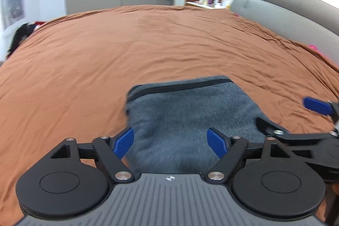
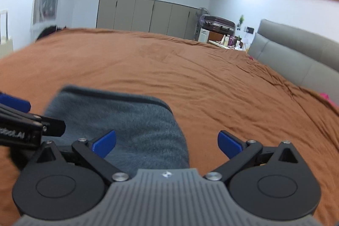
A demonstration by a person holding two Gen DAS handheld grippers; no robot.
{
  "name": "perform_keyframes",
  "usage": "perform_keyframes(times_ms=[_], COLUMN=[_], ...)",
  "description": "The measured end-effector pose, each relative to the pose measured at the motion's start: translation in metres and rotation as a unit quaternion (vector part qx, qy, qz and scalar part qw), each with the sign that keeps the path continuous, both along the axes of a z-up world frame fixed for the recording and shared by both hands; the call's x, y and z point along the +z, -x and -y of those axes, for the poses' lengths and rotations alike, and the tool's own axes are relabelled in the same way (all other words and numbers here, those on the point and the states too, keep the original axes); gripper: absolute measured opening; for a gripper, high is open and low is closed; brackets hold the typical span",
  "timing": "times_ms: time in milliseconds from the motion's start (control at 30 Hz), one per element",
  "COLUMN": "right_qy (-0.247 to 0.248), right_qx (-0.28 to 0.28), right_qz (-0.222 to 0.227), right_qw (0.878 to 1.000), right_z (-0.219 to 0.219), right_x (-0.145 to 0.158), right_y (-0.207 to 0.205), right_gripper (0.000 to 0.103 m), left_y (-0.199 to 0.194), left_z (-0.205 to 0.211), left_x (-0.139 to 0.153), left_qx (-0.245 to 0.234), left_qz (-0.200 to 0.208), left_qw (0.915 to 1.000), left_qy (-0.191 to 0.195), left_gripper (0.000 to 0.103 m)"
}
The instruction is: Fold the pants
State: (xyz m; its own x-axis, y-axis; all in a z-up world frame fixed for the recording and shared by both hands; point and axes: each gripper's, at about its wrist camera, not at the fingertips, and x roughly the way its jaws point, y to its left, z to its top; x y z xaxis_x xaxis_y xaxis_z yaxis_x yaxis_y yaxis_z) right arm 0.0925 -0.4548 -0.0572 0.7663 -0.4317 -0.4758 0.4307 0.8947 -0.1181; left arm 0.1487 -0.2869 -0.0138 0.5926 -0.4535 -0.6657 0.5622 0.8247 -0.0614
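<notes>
Grey fleecy pants (image 1: 186, 115) lie folded into a compact block on the brown bedspread (image 1: 127, 46), a dark waistband strip along their far edge. My left gripper (image 1: 170, 142) hovers over their near part, blue pads wide apart and open, gripping nothing. In the right wrist view the same pants (image 2: 118, 120) sit at lower left. My right gripper (image 2: 166, 144) is open above their right edge, its left pad over the cloth and its right pad over the bedspread (image 2: 211, 82). Each gripper shows at the edge of the other's view.
A grey padded headboard (image 1: 286, 12) runs along the bed's right side. Beige wardrobe doors (image 2: 148, 16) line the far wall, with a cluttered desk and suitcase (image 2: 218, 23) beside them. Dark clothing (image 1: 21, 33) lies past the bed's far left edge.
</notes>
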Motion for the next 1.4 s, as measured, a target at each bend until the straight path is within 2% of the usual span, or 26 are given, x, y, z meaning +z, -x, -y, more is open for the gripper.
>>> perform_keyframes(times_ms=[100,200,300,500,667,1100,1400], right_qy=[-0.018,-0.045,-0.048,-0.072,-0.072,-0.075,-0.082], right_qx=[0.0,0.003,-0.006,-0.011,-0.002,-0.019,-0.018], right_qz=[0.011,0.004,0.01,0.013,0.011,0.005,-0.007], right_qw=[1.0,0.999,0.999,0.997,0.997,0.997,0.996], right_z=[-0.019,-0.041,-0.06,-0.086,-0.109,-0.13,-0.129], right_x=[0.023,0.039,0.052,0.072,0.081,0.088,0.085], right_y=[0.027,0.049,0.073,0.115,0.143,0.179,0.175], right_gripper=[0.098,0.098,0.098,0.098,0.098,0.098,0.098], left_y=[0.023,0.045,0.067,0.109,0.135,0.164,0.167], left_z=[-0.018,-0.031,-0.044,-0.07,-0.088,-0.085,-0.088], left_x=[0.015,0.027,0.036,0.043,0.051,0.061,0.059], left_qx=[0.029,0.035,0.035,0.057,0.09,0.083,0.093], left_qz=[0.003,-0.002,-0.018,-0.021,-0.006,0.019,0.031], left_qw=[0.9995,0.999,0.9985,0.9964,0.9944,0.9946,0.9925], left_qy=[-0.009,-0.026,-0.039,-0.059,-0.054,-0.058,-0.073], left_gripper=[0.096,0.096,0.096,0.096,0.096,0.096,0.096])
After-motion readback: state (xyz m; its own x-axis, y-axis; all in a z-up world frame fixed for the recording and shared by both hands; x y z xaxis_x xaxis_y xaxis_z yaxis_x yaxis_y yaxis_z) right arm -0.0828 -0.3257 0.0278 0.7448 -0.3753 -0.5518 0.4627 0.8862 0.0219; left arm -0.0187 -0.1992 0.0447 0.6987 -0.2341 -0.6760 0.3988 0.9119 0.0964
